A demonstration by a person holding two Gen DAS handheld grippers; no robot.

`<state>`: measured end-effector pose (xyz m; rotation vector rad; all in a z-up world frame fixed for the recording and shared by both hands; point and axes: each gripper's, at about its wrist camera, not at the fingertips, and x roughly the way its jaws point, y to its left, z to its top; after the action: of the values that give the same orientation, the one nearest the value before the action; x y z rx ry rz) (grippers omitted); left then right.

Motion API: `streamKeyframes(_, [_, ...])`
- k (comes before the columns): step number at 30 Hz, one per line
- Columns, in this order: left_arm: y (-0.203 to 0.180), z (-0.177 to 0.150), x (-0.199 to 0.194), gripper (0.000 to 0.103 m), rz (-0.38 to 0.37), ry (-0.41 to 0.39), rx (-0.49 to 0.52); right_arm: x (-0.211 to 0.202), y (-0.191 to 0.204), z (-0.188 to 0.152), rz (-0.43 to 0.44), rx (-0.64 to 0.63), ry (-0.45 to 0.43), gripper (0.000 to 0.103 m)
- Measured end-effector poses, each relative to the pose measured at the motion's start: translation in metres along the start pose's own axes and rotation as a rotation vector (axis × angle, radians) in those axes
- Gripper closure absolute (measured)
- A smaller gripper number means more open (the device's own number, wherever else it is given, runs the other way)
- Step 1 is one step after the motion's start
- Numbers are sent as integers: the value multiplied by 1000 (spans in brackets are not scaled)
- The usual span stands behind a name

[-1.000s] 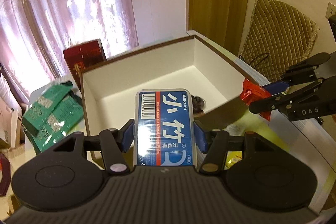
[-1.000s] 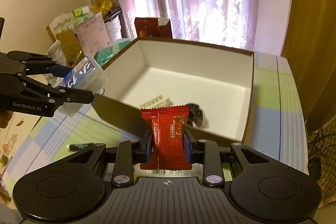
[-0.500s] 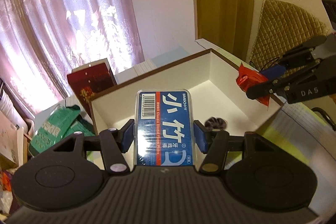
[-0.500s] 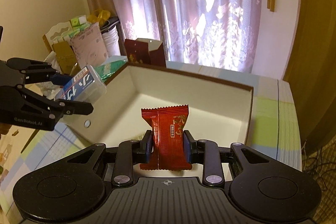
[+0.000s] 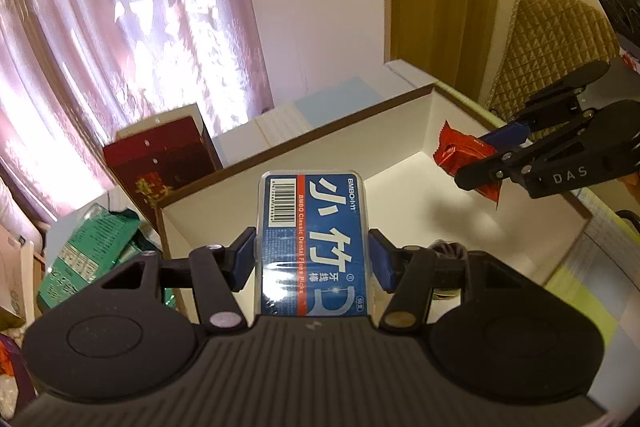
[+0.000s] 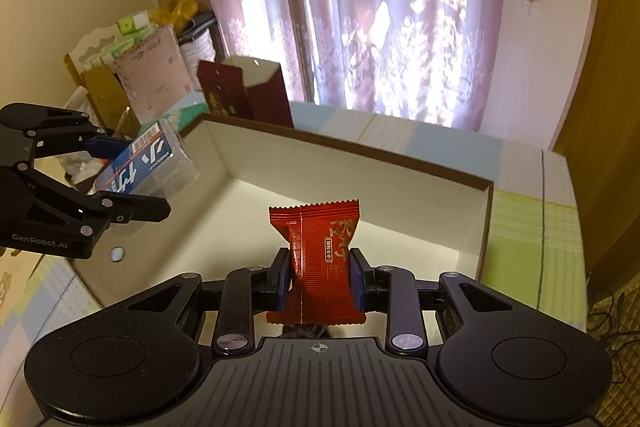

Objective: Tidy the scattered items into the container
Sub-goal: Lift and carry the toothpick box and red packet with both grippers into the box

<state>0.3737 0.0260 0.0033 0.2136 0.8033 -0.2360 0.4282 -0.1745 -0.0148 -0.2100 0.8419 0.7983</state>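
The left gripper (image 5: 312, 259) is clamping a clear floss box (image 5: 313, 243) with a blue label between its blue pads, holding it flat and lengthwise above the near left corner of the box (image 6: 486, 219), a large white-lined carton with a brown rim sitting on the checked tabletop (image 6: 532, 227). The right gripper (image 6: 319, 277) is pinching a red candy wrapper (image 6: 318, 259) upright between its fingers, and that wrapper is hanging over the open carton too, towards its right side as the left camera shows it. A dark round thing (image 5: 450, 249) is lying on the carton's floor, mostly hidden behind the left gripper's linkage, and I cannot tell what it is. Behind the carton a dark red paper bag (image 6: 244, 93) is standing open, with green packets (image 5: 92, 255) piling up just beside it on the left. Pink lace curtains (image 6: 380, 7) are glowing with daylight at the back of the room.
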Motion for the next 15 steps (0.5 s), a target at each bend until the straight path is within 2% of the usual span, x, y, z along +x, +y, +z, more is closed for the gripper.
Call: streamKeyframes(15, [30, -7, 76, 49, -33, 137, -87, 74, -22, 5, -21, 60, 155, 70])
